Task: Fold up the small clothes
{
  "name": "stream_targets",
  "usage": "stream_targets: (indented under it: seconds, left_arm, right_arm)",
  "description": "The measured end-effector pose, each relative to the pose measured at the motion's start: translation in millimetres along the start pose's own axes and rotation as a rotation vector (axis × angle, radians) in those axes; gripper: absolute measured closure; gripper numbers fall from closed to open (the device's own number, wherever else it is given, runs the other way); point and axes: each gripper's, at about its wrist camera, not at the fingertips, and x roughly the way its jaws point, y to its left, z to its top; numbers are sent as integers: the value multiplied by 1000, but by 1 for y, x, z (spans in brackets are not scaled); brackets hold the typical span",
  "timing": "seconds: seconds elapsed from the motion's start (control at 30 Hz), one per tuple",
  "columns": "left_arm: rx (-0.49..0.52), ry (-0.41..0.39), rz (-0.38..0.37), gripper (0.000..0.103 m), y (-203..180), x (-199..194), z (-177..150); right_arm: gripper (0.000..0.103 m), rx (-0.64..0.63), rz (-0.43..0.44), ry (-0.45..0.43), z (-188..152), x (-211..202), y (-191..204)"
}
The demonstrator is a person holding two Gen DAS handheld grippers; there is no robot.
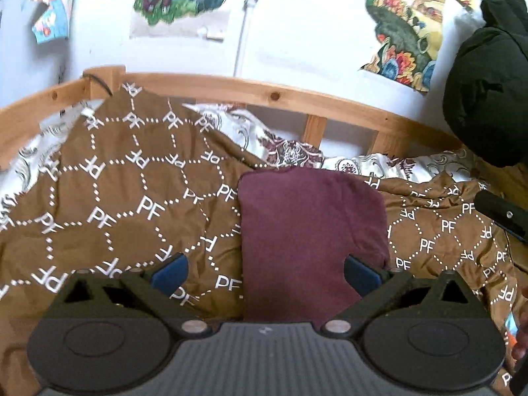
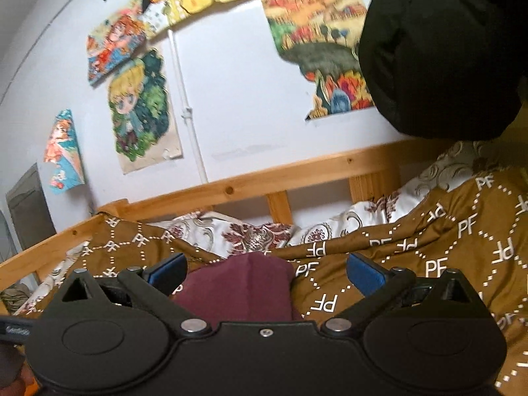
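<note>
A maroon garment (image 1: 310, 241) lies folded into a narrow, roughly rectangular bundle on a brown quilt (image 1: 125, 198) printed with white "PF" letters and dotted hexagons, spread over a bed. In the left wrist view the left gripper (image 1: 265, 272) hangs above the near end of the bundle with its blue-padded fingers (image 1: 171, 272) spread wide and holding nothing — one finger sits over the quilt just left of the cloth, the other over the cloth's right edge. In the right wrist view the right gripper (image 2: 265, 272) is likewise spread apart and empty, its blue fingers (image 2: 364, 272) on either side of the maroon garment (image 2: 244, 288), whose rounded far end points toward the bed's back rail. A white sheet with dark red floral motifs (image 2: 254, 236) shows behind the brown quilt (image 2: 429, 254), bunched against a pine bed rail (image 1: 264, 90). Colourful cartoon posters (image 2: 138, 109) hang on the white wall (image 1: 297, 33) behind, and a black puffy jacket (image 1: 485, 79) hangs at the right. A dark part of the other tool (image 1: 500, 214) pokes in at the right edge of the left wrist view.
</note>
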Motion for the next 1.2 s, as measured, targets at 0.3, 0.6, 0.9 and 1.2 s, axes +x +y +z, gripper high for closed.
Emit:
stream_targets:
  seconds: [0.3,0.6,0.9,1.2]
  left_arm:
    - [60,-58,6,1,-5,-37,-23]
    - [142,-57,30,1,0,-45,-50]
    - [126,7,5,1,4,-35,-71]
    - [105,18,14,1,8,-32,-72]
  right_arm:
    - [1,-68,14,-15,-16,-58,18]
    - [1,-88,6,22,-39,-79,33]
    - [1,-115,9,107,-71,-83,40]
    - [1,-106,-6,119,-76,-82,39]
